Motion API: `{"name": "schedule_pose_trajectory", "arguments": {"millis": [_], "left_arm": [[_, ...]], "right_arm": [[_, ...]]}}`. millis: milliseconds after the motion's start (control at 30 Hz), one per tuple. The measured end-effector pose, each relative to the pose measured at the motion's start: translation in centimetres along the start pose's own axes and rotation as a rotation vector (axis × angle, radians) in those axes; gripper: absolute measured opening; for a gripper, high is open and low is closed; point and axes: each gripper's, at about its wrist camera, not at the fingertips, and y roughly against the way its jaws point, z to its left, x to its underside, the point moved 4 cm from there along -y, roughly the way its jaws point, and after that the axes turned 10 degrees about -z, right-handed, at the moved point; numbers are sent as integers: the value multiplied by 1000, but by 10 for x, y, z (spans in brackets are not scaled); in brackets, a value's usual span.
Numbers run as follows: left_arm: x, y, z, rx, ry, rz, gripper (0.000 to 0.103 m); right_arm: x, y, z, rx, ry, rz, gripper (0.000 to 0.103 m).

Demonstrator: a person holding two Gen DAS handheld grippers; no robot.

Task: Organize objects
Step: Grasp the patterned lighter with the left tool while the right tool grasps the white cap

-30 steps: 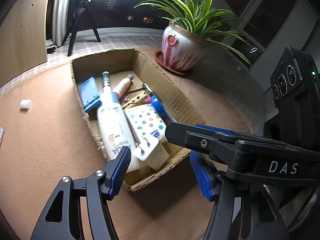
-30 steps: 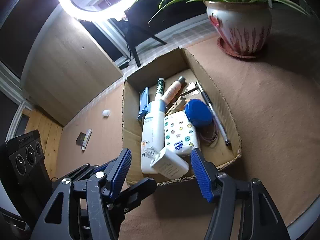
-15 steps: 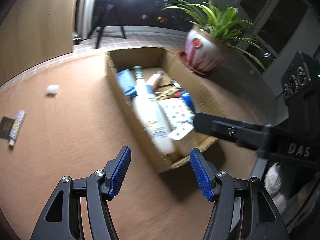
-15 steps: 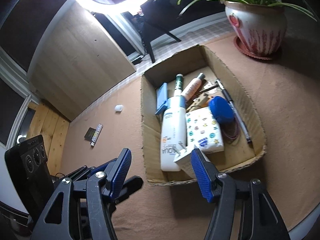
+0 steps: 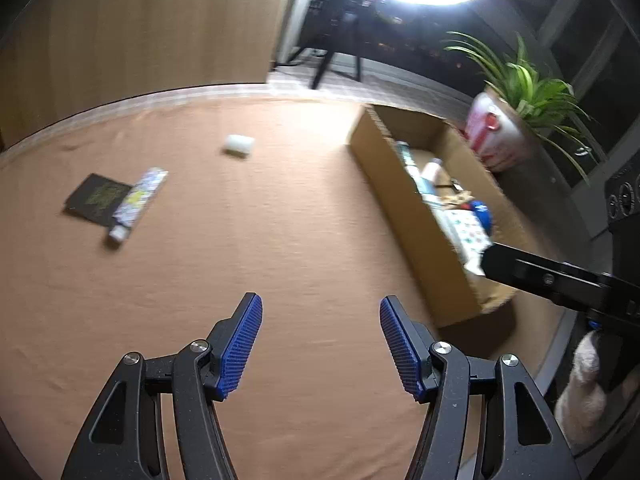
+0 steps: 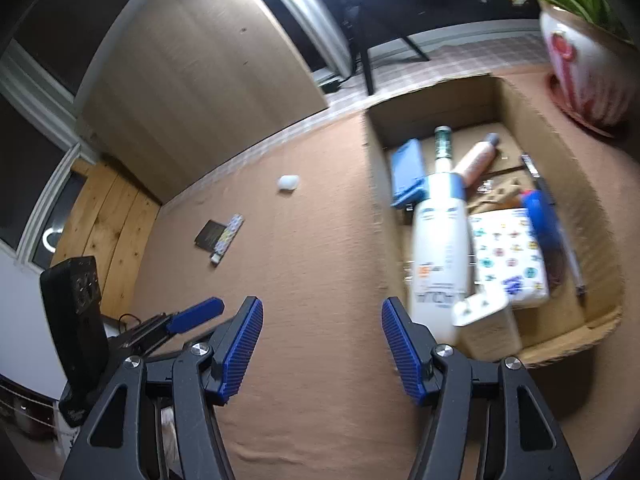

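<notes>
No legible text anywhere.

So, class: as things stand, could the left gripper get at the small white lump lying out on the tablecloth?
Probably yes. The left gripper is open and holds nothing, and only bare tablecloth lies between it and the white lump. The box sits off to the side.

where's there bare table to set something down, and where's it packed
Free: the wide stretch of brown cloth between the box and the dark card with the tube, running from the white lump down to both open grippers. Packed: inside the box, bottle, patterned pack and charger fill the floor.
</notes>
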Motion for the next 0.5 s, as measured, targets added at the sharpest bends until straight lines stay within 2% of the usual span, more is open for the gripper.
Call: {"name": "schedule_pose_trajectory", "arguments": {"millis": [200,367,500], "left_arm": [[-16,0,61,-64,63,-7,64],[-43,-5,111,-122,98,-22,64],[-65,-18,136,-138,85,-18,64]], "right_arm": [[5,-17,23,-13,23,29,58],[9,-28,32,-9,34,45,58],[1,-36,38,-3,51,47,58]]}}
